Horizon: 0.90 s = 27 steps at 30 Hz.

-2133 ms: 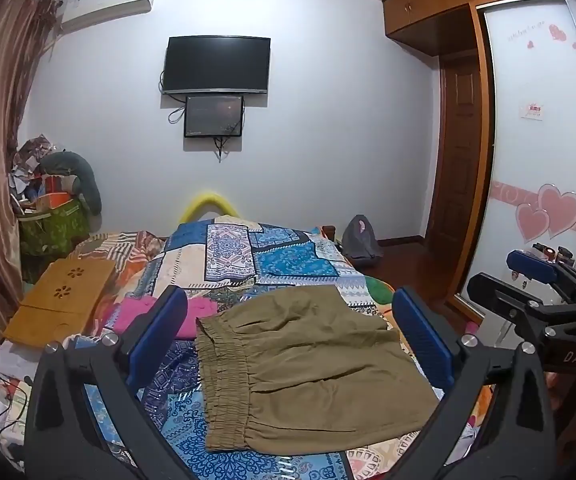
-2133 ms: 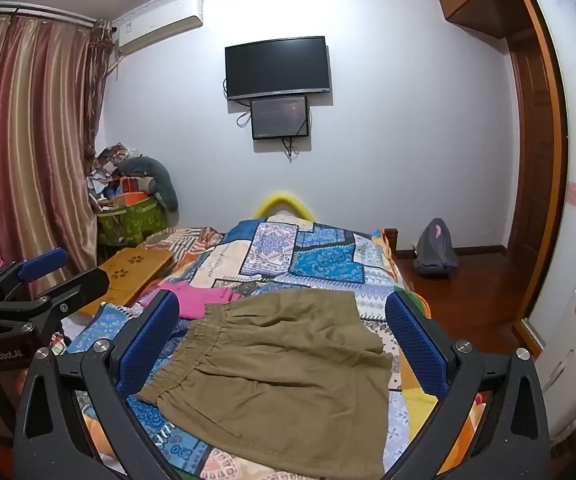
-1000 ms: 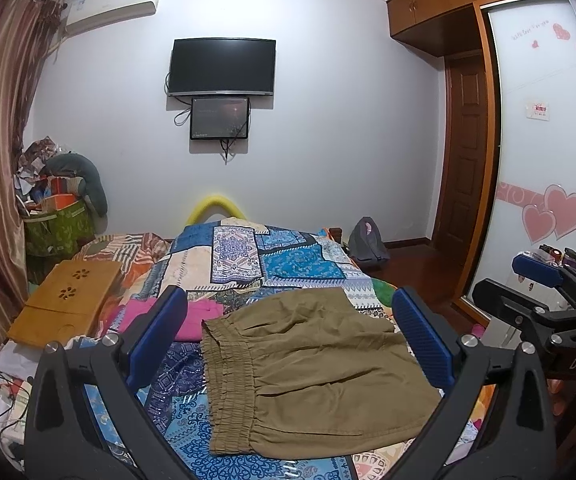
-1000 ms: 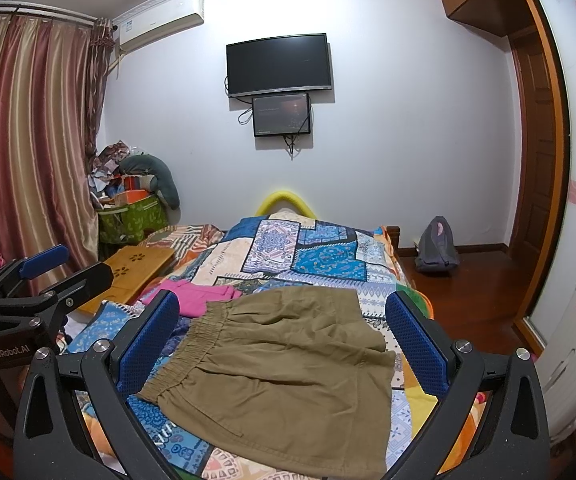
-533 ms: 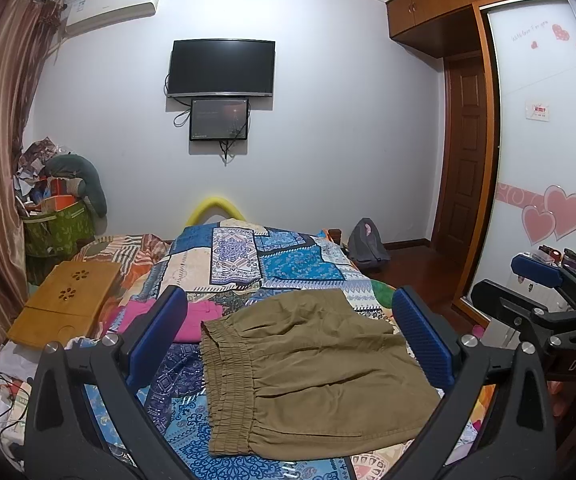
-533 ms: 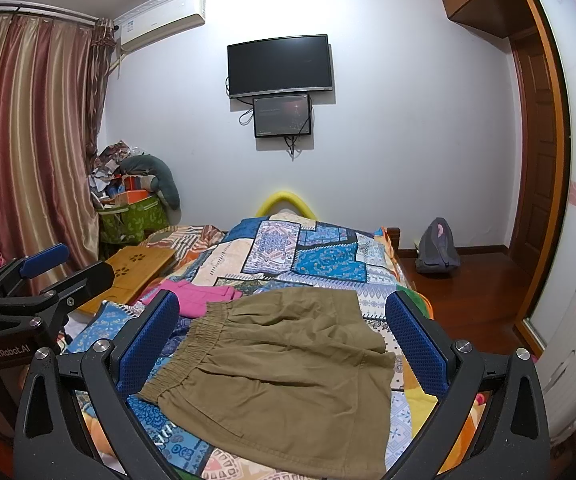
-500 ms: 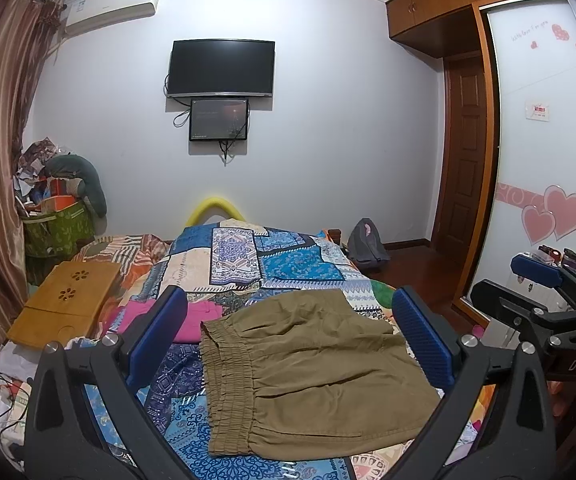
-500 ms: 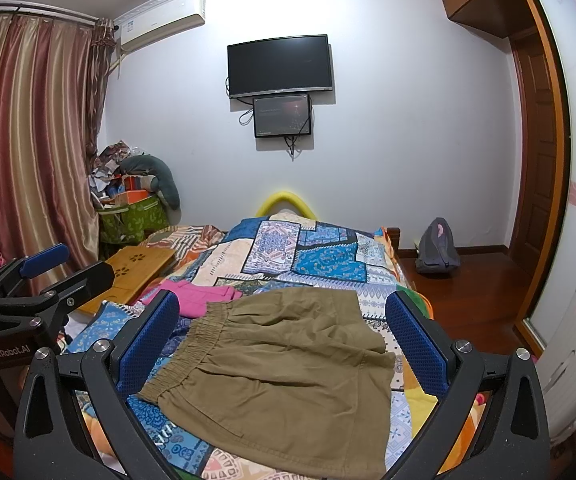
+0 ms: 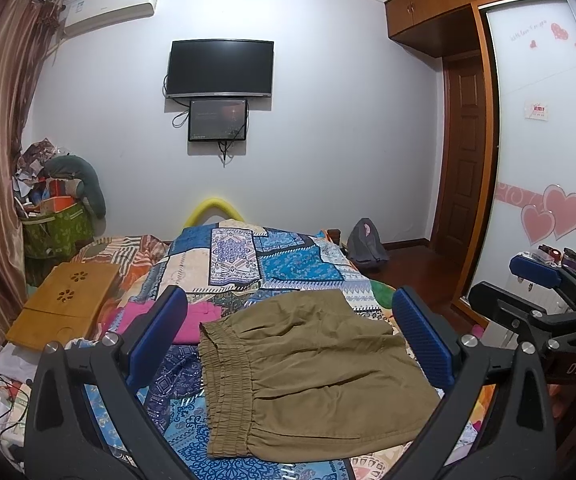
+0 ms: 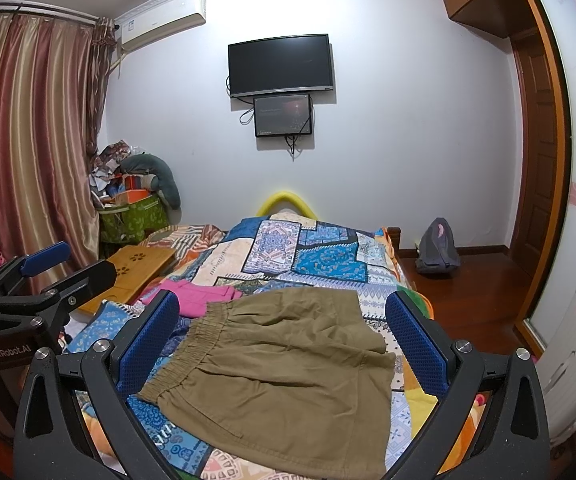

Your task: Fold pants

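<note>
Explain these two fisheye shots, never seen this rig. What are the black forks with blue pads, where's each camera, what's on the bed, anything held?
No robot arm here. A person holds a two-finger gripper in each hand, and a fisheye camera on each one looks forward along its fingers.

In the left wrist view, the black fork in front is the left gripper; the blue strips are its finger pads. The right gripper shows at the right edge. In the right wrist view, the fork in front is the right gripper, with the left gripper at the left edge.

Both grippers are open and hold nothing.

On the bed's patchwork quilt lie the olive pants, spread fairly flat with the elastic waistband toward the left. Pink clothing lies beside them, and a wooden lap tray sits further left. A TV hangs on the far wall.
</note>
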Tool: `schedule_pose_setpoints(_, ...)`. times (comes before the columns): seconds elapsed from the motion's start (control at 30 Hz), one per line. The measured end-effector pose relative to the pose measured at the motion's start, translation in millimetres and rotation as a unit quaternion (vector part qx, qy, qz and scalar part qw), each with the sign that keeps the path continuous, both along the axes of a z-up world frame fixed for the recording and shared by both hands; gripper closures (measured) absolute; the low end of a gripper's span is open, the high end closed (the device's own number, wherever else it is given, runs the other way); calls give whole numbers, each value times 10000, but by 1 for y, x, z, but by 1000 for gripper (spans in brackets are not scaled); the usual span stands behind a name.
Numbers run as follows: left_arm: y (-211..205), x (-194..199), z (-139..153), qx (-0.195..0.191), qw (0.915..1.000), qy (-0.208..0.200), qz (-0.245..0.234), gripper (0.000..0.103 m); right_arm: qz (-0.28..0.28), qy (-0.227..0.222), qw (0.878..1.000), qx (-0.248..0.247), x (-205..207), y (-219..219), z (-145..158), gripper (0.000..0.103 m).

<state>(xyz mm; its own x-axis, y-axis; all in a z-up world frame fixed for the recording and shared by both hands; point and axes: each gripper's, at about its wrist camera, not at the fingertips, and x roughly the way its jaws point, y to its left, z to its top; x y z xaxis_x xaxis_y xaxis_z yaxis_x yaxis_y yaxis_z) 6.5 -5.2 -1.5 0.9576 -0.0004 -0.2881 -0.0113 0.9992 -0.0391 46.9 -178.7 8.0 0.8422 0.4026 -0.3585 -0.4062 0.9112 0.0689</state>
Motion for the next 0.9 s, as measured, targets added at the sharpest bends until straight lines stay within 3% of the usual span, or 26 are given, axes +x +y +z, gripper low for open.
schedule_pose_setpoints(0.27,4,9,-3,-30,10000,43,83,0,-22,38,10000,-49,1,4,-2,0)
schedule_pose_setpoints(0.47,13,31,-12,5,9998,176,111,0,-214,158,9996,-130,25,-2,-14,0)
schedule_pose_setpoints(0.9,78,153,-67,108,9908,1286,407,0,-657,666,9930,-717,122,-28,-61,0)
